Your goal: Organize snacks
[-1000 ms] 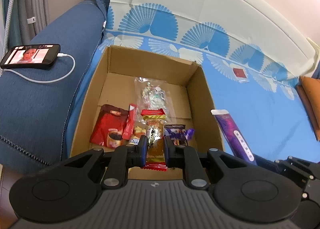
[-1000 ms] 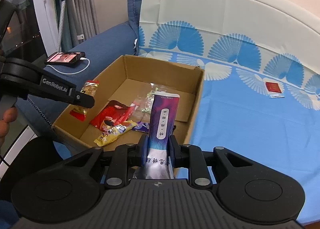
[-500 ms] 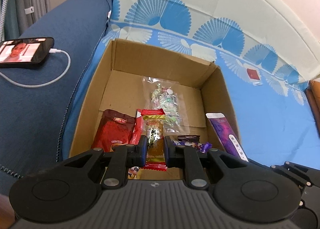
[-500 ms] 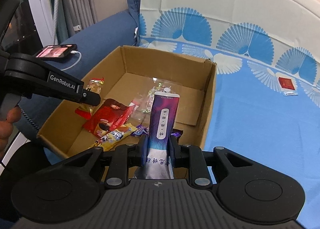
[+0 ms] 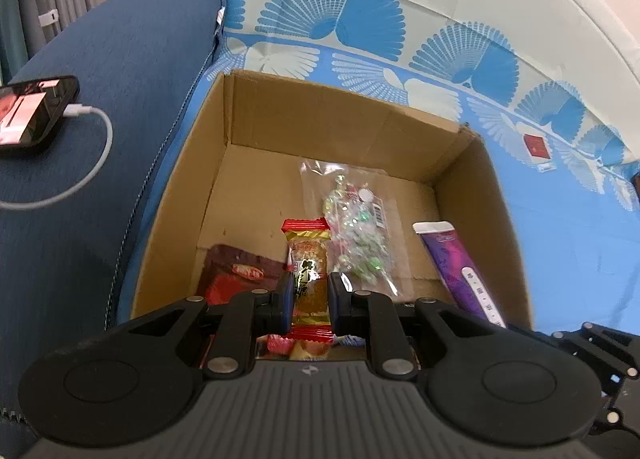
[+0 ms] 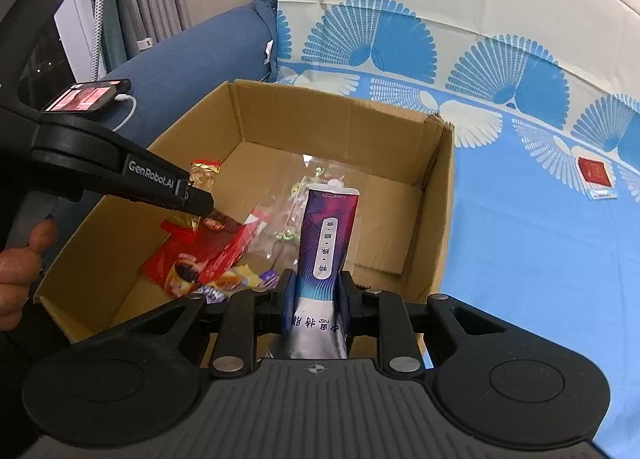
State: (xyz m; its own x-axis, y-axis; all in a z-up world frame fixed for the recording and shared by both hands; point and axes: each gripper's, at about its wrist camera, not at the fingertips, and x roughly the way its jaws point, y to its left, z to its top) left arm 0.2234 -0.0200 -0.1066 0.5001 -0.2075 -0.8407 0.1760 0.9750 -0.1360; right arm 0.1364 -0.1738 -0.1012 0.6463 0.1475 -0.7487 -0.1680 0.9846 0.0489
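over one cardboard box [image 5: 348,127], two grippers, one snack each

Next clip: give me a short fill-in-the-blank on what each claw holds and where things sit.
1. The left claw is shut on a gold bar with ____ ends.
2. The right claw grips a ____ pouch.
3. Both snacks hang over the open ____ box.
4. A phone with a white cable lies on the ____ sofa.

Missing words: red; purple; cardboard; blue
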